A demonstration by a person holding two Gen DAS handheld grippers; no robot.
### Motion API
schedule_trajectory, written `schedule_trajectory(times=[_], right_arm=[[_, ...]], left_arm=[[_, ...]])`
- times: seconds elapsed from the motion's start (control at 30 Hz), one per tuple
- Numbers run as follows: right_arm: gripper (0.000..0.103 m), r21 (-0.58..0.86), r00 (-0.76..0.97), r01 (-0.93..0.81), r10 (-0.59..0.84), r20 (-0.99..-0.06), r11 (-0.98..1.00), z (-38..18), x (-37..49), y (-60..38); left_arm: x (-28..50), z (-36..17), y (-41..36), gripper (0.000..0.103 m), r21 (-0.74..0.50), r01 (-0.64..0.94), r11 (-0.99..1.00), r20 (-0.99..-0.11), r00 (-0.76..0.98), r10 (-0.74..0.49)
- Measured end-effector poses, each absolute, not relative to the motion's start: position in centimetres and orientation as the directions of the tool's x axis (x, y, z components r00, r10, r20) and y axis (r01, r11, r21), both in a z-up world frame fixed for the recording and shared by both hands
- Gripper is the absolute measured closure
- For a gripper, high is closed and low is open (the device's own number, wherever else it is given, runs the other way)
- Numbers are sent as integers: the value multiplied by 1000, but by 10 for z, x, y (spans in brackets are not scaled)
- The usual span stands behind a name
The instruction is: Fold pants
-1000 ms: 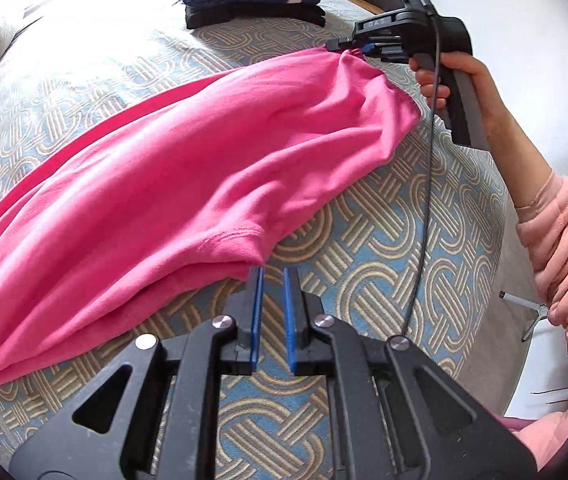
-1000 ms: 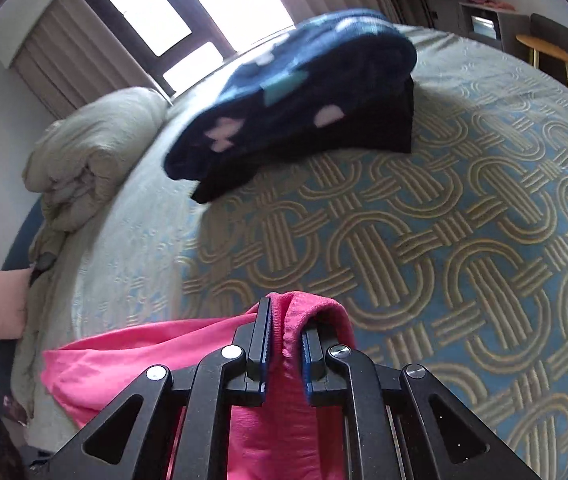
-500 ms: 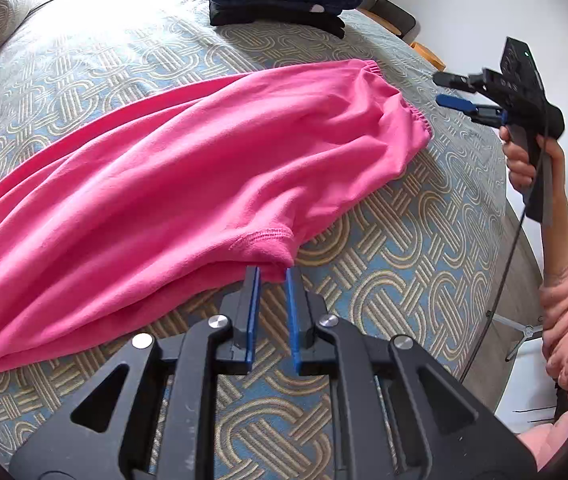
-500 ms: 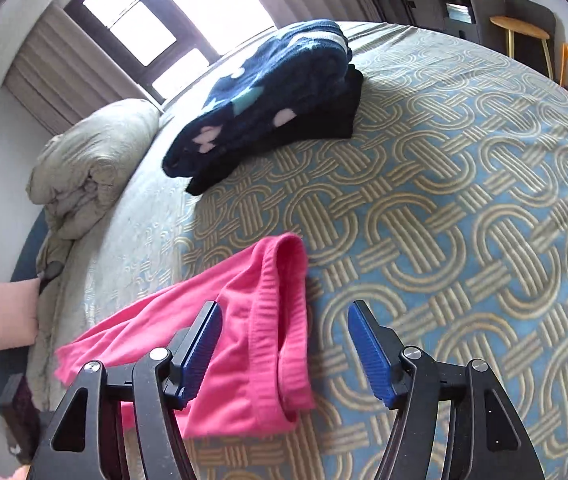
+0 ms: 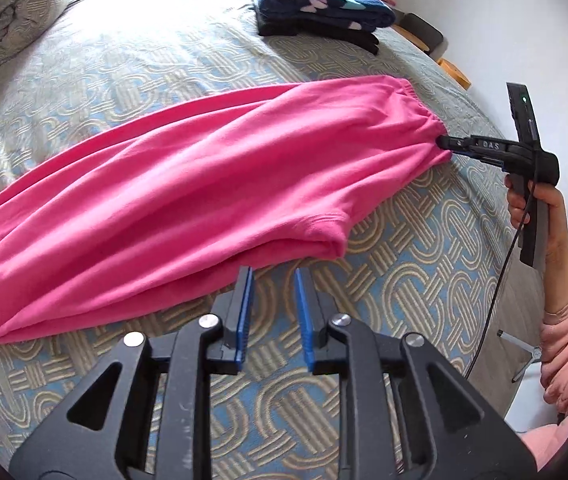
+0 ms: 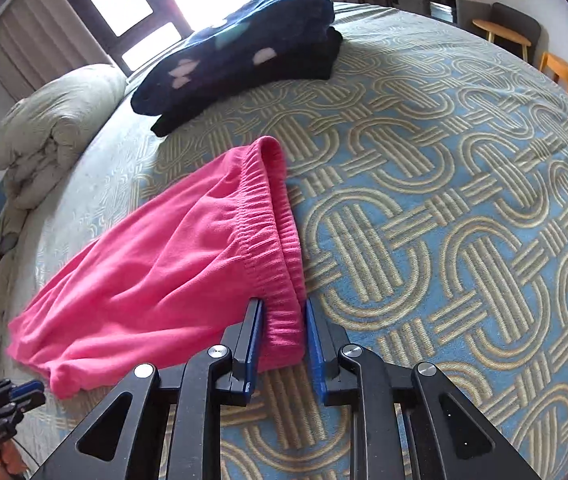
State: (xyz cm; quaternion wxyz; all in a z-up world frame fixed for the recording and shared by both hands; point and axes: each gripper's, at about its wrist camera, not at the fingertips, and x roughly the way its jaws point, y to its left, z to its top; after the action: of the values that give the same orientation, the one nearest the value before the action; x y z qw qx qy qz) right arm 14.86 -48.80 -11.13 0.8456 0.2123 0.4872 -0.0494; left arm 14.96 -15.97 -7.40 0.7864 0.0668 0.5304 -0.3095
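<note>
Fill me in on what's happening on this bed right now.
A person with a gripper tool in each hand is folding pink pants laid out on the patterned bedspread. The right tool is closing on the near corner of the elastic waistband, which sits between its blue pads. The left tool is opening, with nothing in it, just short of the crotch edge. A stack of folded dark clothes sits further back.

The pink pants (image 5: 188,200) run off the left edge of the left wrist view, so the leg ends can't be seen.
</note>
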Motion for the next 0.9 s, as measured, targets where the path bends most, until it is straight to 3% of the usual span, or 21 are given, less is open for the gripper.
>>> schedule_trajectory(times=[0.03, 0.07, 0.1, 0.17, 0.27, 0.33, 0.4, 0.6, 0.67, 0.73, 0.77, 0.8, 0.9], right_arm=[[82, 293, 517, 280, 113, -848, 914, -110, 148, -487], [74, 272, 510, 271, 102, -854, 923, -111, 148, -485], [58, 246, 498, 278, 79, -863, 929, -111, 147, -485], [43, 209, 489, 330, 22, -872, 920, -106, 142, -489], [43, 223, 512, 394, -11, -859, 892, -88, 131, -487], [42, 108, 532, 424, -151, -833, 899, -66, 129, -469], [42, 52, 577, 372, -187, -795, 927, -43, 131, -440], [42, 77, 641, 51, 26, -767, 996, -13, 162, -318], [42, 68, 618, -36, 76, -782, 997, -17, 179, -271], [42, 73, 579, -105, 120, -806, 992, -25, 194, -228], [42, 82, 560, -135, 145, -816, 987, -28, 198, -210], [42, 93, 542, -164, 168, -823, 982, -31, 202, -192], [42, 101, 501, -219, 201, -842, 971, -38, 209, -152]], left_arm=[[152, -73, -145, 75, -219, 529, 820, -876, 264, -404], [156, -72, -128, 75, -218, 493, 842, -876, 282, -391], [159, -70, -109, 75, -217, 452, 865, -876, 301, -377], [168, -68, -69, 71, -208, 357, 910, -874, 349, -337], [176, -65, 4, 48, -189, 162, 969, -867, 435, -242], [176, -63, 59, 47, -205, 13, 979, -856, 482, -186], [173, -64, 110, 47, -238, -117, 964, -850, 505, -149], [157, -79, 233, 47, -344, -384, 857, -820, 568, -75], [159, -87, 260, 49, -400, -416, 817, -802, 590, -92], [167, -92, 276, 69, -433, -414, 801, -789, 604, -115], [174, -95, 281, 85, -438, -408, 801, -788, 604, -123], [181, -97, 287, 90, -440, -401, 803, -785, 605, -128], [203, -102, 295, 90, -440, -383, 812, -777, 616, -131]])
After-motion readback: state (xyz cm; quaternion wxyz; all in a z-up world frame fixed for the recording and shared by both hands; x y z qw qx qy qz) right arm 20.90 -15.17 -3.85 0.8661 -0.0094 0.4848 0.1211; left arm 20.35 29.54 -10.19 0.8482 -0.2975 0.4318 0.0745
